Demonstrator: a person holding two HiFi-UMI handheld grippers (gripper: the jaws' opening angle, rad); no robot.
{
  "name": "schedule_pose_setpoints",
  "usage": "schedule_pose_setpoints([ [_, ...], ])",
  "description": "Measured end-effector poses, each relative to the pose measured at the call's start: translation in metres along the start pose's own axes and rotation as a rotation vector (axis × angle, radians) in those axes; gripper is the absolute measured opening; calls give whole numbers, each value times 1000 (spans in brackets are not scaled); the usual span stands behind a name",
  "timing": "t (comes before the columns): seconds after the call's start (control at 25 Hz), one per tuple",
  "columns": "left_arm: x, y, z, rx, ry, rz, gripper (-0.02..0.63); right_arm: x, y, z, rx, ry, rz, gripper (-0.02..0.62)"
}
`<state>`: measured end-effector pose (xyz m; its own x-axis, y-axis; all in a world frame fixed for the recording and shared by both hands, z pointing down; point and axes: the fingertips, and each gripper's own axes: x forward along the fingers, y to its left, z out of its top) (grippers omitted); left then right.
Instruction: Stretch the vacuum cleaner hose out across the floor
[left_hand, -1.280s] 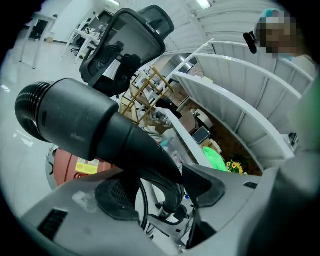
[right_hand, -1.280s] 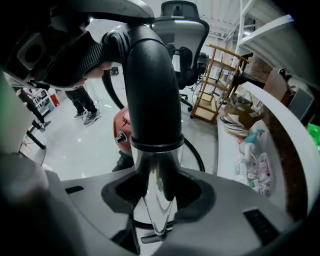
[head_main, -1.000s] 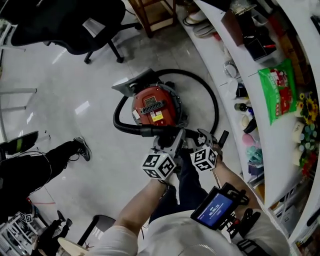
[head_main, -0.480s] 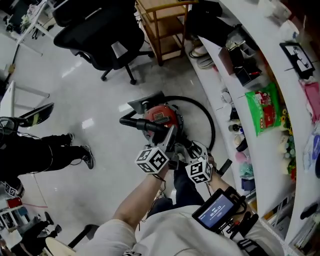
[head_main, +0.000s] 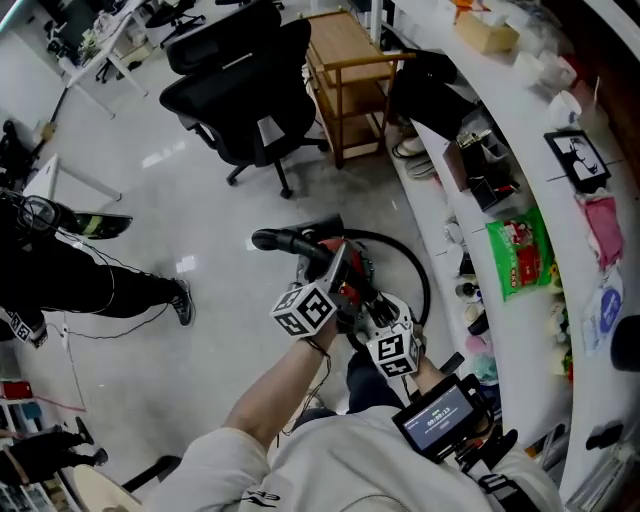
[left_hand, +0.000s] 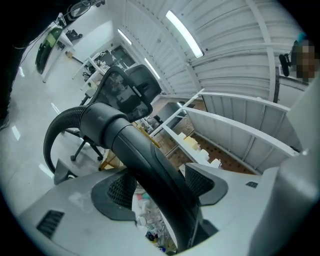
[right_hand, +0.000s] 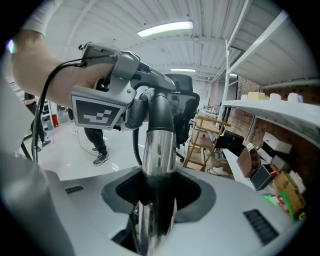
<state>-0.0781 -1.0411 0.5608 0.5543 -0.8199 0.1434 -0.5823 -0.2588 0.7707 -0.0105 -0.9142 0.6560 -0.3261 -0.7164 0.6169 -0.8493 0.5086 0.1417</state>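
Observation:
A red vacuum cleaner (head_main: 347, 291) sits on the floor, mostly hidden behind my grippers. Its black hose (head_main: 425, 280) loops round its right side. The black handle end (head_main: 282, 240) of the hose sticks out to the left, lifted off the floor. My left gripper (head_main: 336, 266) has this black handle tube (left_hand: 135, 150) between its jaws. The left gripper (left_hand: 160, 187) is opening, and a gap shows beside one pad (left_hand: 117, 192). My right gripper (head_main: 366, 303) is shut on the chrome wand tube (right_hand: 159, 150), just below the left one; the right gripper (right_hand: 159, 192) has a pad on each side of it.
A black office chair (head_main: 245, 90) and a wooden cart (head_main: 350, 75) stand beyond the vacuum. A curved white counter (head_main: 520, 120) with shelves of small items runs along the right. A person's legs (head_main: 100, 285) are at the left, on the glossy floor (head_main: 200, 200).
The hose's handle end has come up off the vacuum and now points left. Both grippers have stayed on it. My head has tilted up, so more of the room shows.

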Motion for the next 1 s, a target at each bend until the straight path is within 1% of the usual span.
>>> schedule_pose_setpoints([
  [0.2,0,-23,20,38,-7,19,290,-15,-11,25,4,-30,6,153],
  [0.36,-3,-37,34,43,4,31,292,-24,-15,44,-14,-67,18,153],
  [0.52,-9,-48,47,53,11,27,291,-32,-15,59,-19,-90,22,153],
  [0.72,-11,-71,58,95,8,-11,291,-40,-20,73,-22,-124,-2,153],
  [0.88,-11,-97,62,123,21,-74,291,-57,-26,83,-10,-149,-52,153],
  [1.0,-14,-114,56,127,42,-127,291,-72,-28,81,3,-164,-98,153],
])
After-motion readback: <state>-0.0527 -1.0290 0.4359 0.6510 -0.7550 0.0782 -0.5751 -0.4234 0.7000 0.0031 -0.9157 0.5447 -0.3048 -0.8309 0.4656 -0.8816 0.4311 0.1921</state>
